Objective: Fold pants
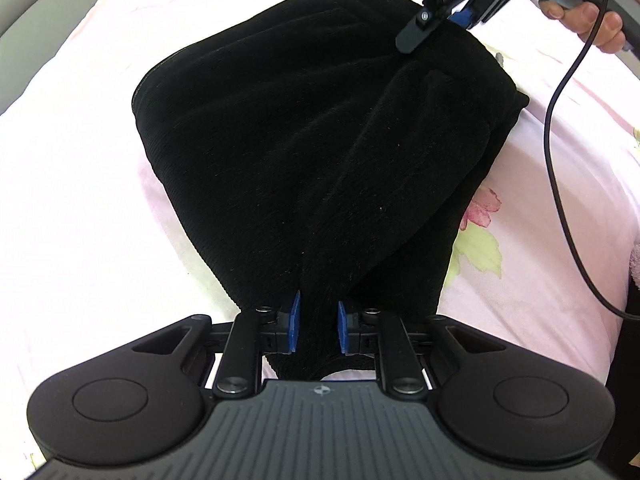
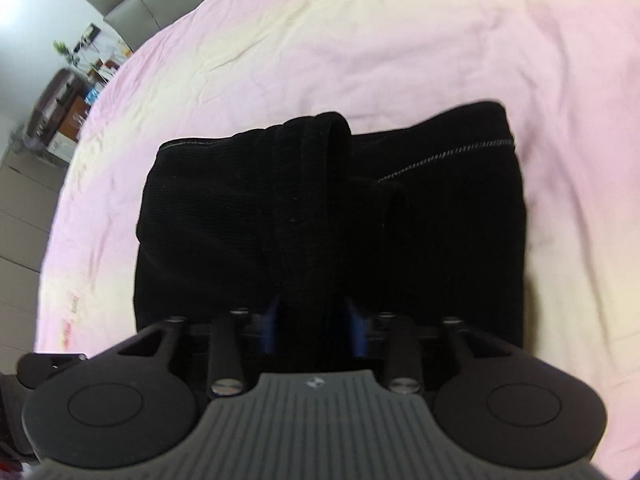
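1. I find the black pants (image 1: 304, 152) lying on the pink bedsheet (image 1: 80, 200), already doubled into a compact bundle with 1 layer raised toward both tools.
2. My left gripper (image 1: 318, 328) stands narrow, and its blue pads (image 1: 295, 326) pinch a bunched fold of the fabric at the near edge of the bundle.
3. My right gripper (image 2: 314, 328) stands at a medium width with a thick roll of fabric between its fingers. The view is blurred there, so I cannot tell whether the pads press on the cloth. The left wrist view shows this tool at the far corner of the bundle, held in a hand (image 1: 588, 4), but does not settle the grip either.
4. Handling judgement: the cloth is a ribbed knit, soft and limp, of moderate weight. I judge it will sag and drape between 2 holds and will not keep a crease unless laid flat. It looks grippy, not slippery, and not fragile.
5. Where to take hold: I would grip at the hemmed edge with the pale stitching (image 2: 460, 148) or through a full stack of layers. A single-layer pinch may peel the fold apart.
6. Containers: none is in view near the pants. The furniture at the edge of the right wrist view is too small to read.
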Demonstrator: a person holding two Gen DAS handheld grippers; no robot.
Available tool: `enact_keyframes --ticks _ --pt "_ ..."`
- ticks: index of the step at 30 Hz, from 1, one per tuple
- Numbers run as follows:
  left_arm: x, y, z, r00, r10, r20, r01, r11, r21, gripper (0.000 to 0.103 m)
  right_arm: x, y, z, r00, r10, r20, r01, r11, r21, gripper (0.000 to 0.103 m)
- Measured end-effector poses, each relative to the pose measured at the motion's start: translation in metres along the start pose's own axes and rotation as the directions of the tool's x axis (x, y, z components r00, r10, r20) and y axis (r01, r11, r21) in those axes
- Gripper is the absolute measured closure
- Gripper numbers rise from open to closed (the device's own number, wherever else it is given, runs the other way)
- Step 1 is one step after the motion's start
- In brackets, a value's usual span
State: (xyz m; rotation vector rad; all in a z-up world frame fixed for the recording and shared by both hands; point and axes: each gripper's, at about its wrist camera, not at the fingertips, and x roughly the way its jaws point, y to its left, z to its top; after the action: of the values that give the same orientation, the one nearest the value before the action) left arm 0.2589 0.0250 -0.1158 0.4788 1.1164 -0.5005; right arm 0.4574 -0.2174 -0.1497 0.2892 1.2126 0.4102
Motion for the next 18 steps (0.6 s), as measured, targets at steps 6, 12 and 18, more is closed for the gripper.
enact_keyframes --ticks 6,12,18 --pt "0.005 0.002 0.0 1.0 -0.021 -0.004 0.021 1.0 -0.013 0.082 0.016 -0.033 0.001 0.998 0.051 -0.038 -0.045 0.989 0.143 0.029" --pt "0.013 0.003 0.002 0.999 -0.025 -0.031 0.024 1.0 -0.006 0.082 0.034 -0.053 -0.002 0.975 0.222 0.003 -0.215 0.942 0.259 0.056" --pt "0.002 0.007 0.004 0.999 -0.033 -0.015 0.032 0.999 -0.032 0.064 0.006 -0.012 0.006 0.984 0.175 0.043 -0.179 0.977 0.114 0.075"
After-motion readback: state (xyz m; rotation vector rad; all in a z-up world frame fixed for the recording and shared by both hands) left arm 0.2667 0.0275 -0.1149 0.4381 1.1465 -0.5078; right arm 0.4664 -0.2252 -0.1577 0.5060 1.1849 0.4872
